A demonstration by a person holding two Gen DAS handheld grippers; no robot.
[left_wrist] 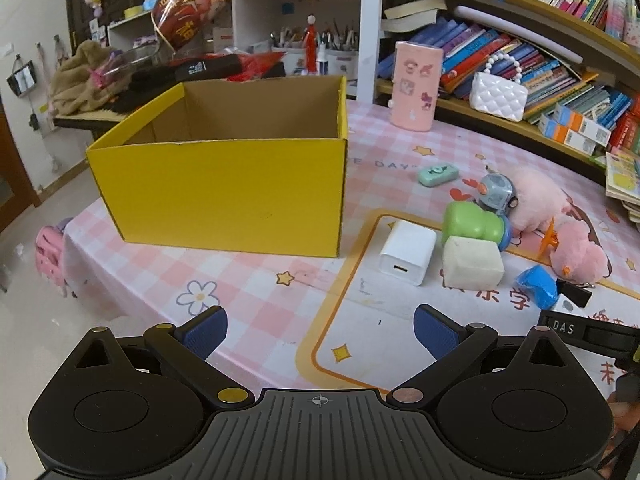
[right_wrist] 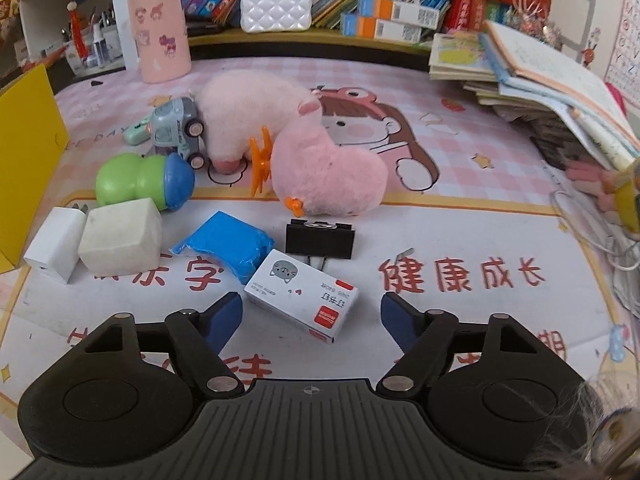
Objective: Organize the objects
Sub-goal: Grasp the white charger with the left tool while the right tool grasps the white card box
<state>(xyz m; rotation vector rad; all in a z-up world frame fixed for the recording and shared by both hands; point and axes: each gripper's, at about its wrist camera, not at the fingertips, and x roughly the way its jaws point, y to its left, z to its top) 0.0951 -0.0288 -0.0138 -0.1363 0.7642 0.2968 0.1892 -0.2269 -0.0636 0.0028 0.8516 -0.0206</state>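
Right gripper (right_wrist: 311, 322) apart around staple box (right_wrist: 302, 294), untouched; left gripper (left_wrist: 320, 332) apart, empty; binder clip (right_wrist: 320, 239) handles half hidden.

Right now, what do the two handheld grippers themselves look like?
Both match: the left gripper and right gripper have matte black ribbed bodies, two round black discs, black linkage arms with metal pivot pins, textured blue finger pads and a small white crosshair mark.

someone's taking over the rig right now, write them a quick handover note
Left hand-held gripper: open, holding nothing, facing the yellow box.
Right hand-held gripper: open, holding nothing, with the staple box lying just ahead of its fingers.
Done: nothing visible inside the yellow box.
Left: white charger, white cube, blue packet, binder clip, green toy, toy car, pink plush, all on the mat.
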